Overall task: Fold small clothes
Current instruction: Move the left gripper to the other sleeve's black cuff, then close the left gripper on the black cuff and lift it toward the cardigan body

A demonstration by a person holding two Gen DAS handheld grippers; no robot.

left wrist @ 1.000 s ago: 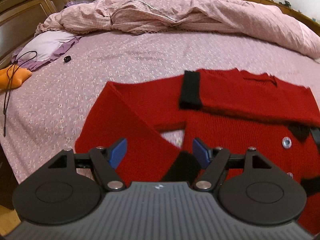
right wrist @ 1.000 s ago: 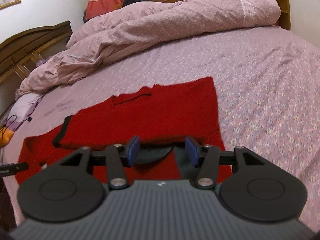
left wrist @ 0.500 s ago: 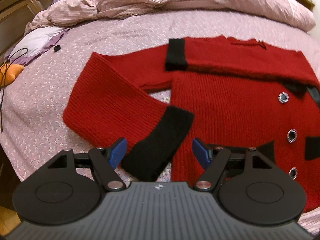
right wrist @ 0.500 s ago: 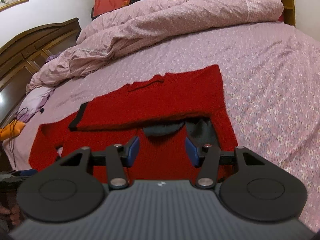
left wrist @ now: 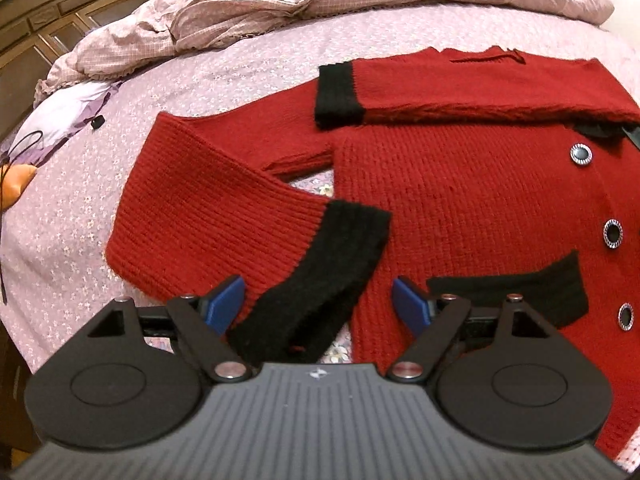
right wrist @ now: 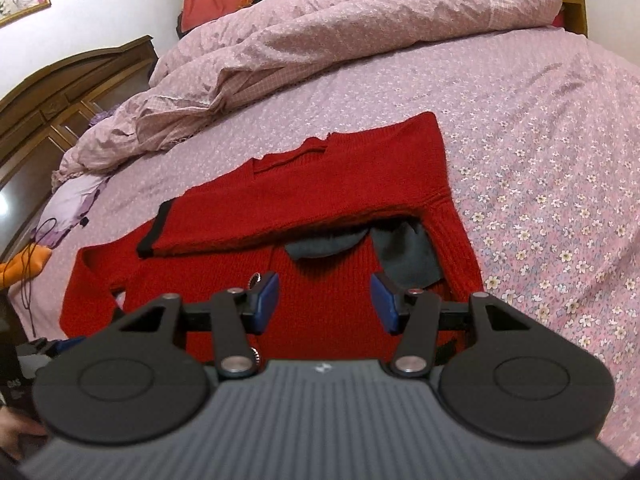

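A red knit cardigan [left wrist: 460,200] with black trim and silver buttons [left wrist: 581,155] lies flat on the bed. Its far sleeve is folded across the chest, black cuff [left wrist: 338,96] toward the left. The near sleeve [left wrist: 208,216] bends back toward me, and its black cuff [left wrist: 320,280] lies between the jaws of my left gripper [left wrist: 318,306]. Those jaws are opening and the blue pads stand clear of the cuff. My right gripper [right wrist: 325,300] hovers open over the cardigan's [right wrist: 320,184] lower front with nothing between its fingers.
A crumpled pink duvet [right wrist: 320,48] is heaped at the back of the bed, against a dark wooden headboard [left wrist: 60,8]. At the left lie a lilac cloth [left wrist: 72,112] and an orange item with a black cord [left wrist: 18,180]. Flowered sheet [right wrist: 560,200] stretches to the right.
My left gripper has sunk and rolled; the near sleeve, close up at its jaws before, now lies bent on the bed, and the jaws have spread wider. My right gripper has shifted slightly sideways.
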